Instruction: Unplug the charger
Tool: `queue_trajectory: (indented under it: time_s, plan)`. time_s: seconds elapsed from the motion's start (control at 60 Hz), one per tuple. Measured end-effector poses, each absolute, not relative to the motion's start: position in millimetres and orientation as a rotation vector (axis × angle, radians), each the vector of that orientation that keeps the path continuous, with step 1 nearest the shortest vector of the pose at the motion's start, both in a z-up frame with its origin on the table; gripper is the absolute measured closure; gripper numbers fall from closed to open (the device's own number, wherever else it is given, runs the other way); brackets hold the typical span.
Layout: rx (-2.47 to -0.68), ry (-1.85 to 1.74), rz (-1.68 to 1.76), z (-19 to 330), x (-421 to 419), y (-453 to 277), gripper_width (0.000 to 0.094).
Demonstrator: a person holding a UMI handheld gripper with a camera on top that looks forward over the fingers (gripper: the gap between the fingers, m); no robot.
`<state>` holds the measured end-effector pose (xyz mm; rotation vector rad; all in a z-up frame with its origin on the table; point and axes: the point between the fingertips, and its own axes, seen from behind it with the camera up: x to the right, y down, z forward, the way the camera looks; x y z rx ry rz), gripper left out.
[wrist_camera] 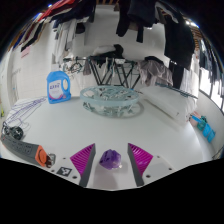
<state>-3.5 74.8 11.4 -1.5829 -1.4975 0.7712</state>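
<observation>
A small purple faceted object lies on the white table between my fingers, with a gap on each side. My gripper is open, low over the table. The magenta pads show on the left finger and the right finger. I cannot make out a charger, a plug or a socket for certain; the purple object is the only thing between the fingers, and I cannot tell what it is.
A blue detergent bottle stands at the far left. A round wire rack sits in the middle beyond the fingers. A black and orange tool lies left of the fingers. A teal object lies at the right. Dark clothes hang behind.
</observation>
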Motion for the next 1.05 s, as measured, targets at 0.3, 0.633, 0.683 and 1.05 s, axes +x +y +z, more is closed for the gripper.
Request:
queue_trajectory:
  time_s: [0.3,0.633,0.683,1.05]
  plan:
    - [-1.557,-1.527,0.894,119,85,31,0.0083]
    - [-1.589,-1.574,0.895,182,269,-29,0.0088]
    - [-1.601,-1.585,0.899,181,289,-38,0.0088]
    - [-1.571,-1.613,0.872,174,347,-69,0.0089]
